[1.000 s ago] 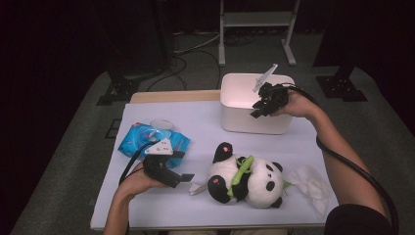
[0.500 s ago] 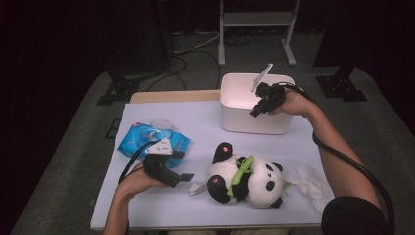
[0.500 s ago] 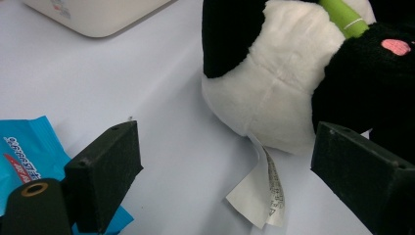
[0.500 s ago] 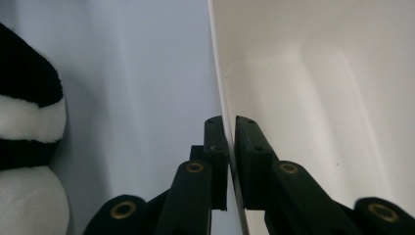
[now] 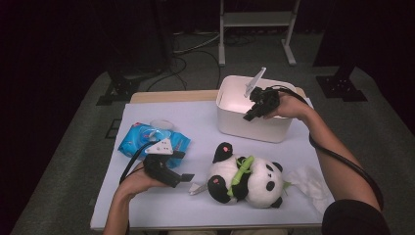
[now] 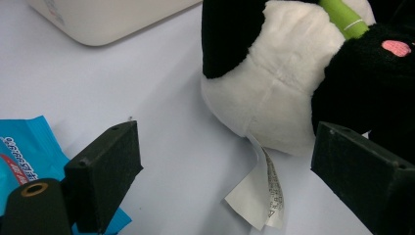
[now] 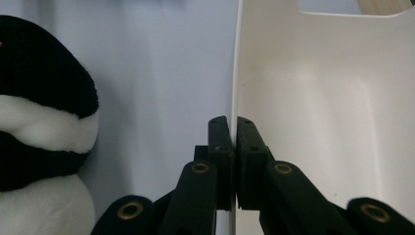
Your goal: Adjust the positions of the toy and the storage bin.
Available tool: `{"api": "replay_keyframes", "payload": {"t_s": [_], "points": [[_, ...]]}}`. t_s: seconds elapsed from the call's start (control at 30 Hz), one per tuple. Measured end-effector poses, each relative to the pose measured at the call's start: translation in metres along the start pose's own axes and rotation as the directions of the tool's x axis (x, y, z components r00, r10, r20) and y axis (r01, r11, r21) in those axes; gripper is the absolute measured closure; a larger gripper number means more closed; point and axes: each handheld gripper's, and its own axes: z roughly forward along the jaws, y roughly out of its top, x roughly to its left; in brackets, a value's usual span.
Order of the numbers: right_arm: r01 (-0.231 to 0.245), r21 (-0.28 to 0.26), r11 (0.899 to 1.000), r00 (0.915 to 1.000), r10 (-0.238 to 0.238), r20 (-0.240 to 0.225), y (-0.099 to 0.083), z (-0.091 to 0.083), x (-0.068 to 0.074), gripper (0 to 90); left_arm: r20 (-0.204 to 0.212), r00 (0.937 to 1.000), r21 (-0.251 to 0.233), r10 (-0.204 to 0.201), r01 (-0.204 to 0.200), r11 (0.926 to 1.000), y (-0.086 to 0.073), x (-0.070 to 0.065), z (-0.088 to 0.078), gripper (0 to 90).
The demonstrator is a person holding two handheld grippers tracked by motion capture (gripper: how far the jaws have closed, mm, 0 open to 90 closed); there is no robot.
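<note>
1. High view: a desk (image 5: 161, 205) with a pale lilac-white top stands on grey carpet in a dark room, a white metal stand (image 5: 254, 19) behind it.
2. A plush panda (image 5: 244, 178) lies near the desk's front edge, right of centre, its long axis running left to right, head to the right; a green bamboo stalk (image 5: 241, 171) crosses its belly.
3. A white bin (image 5: 244, 125) sits at the far right; a blue wipes pack (image 5: 147, 137) lies at the left, crumpled tissue (image 5: 311, 181) at the near right.
4. The left gripper (image 6: 225, 166) rests beside the panda's sewn label (image 6: 259, 196), its fingers spread apart.
5. The right gripper (image 7: 232, 161) has its fingers clamped on the bin's near wall.
</note>
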Motion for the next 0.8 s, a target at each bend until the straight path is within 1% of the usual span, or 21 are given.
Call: {"api": "replay_keyframes", "payload": {"t_s": [0.07,0.2,0.3,0.37,0.5,0.57,0.67,0.8], "points": [[0.006,0.006,1.0,1.0,-0.006,0.006,0.002,0.001,0.005,86.3,0.0,1.0,0.004,0.001,-0.001,1.0,0.0,0.0,0.0,10.5],[0.041,0.001,0.999,0.9991,-0.041,-0.003,0.006,0.003,0.013,85.9,0.003,1.0,0.009,0.003,-0.003,1.0,0.0,-0.001,0.001,10.5],[0.054,0.012,0.998,0.9985,-0.054,-0.009,0.01,0.004,0.019,85.6,0.004,1.0,0.008,0.006,-0.006,0.9999,0.001,-0.002,0.001,10.5],[0.069,0.015,0.997,0.9975,-0.069,-0.013,0.013,0.005,0.023,85.4,0.002,0.9999,0.006,0.011,-0.011,0.9999,0.001,-0.002,0.001,10.5],[0.091,0.016,0.996,0.9956,-0.091,-0.024,0.016,0.006,0.03,84.9,0.001,1.0,0.005,0.007,-0.007,1.0,0.001,-0.002,0.002,10.5],[0.104,0.016,0.994,0.9944,-0.104,-0.02,0.017,0.007,0.034,84.9,0.004,0.9999,0.008,0.01,-0.01,0.9999,0.002,-0.002,0.002,10.5],[0.111,0.012,0.994,0.9935,-0.11,-0.028,0.019,0.008,0.038,84.9,0.004,0.9999,0.009,0.011,-0.011,0.9999,0.002,-0.003,0.002,10.5],[0.132,0.015,0.991,0.9908,-0.131,-0.033,0.023,0.009,0.045,84.6,0.006,0.9999,0.017,0.016,-0.016,0.9997,0.002,-0.004,0.002,10.5]]}}
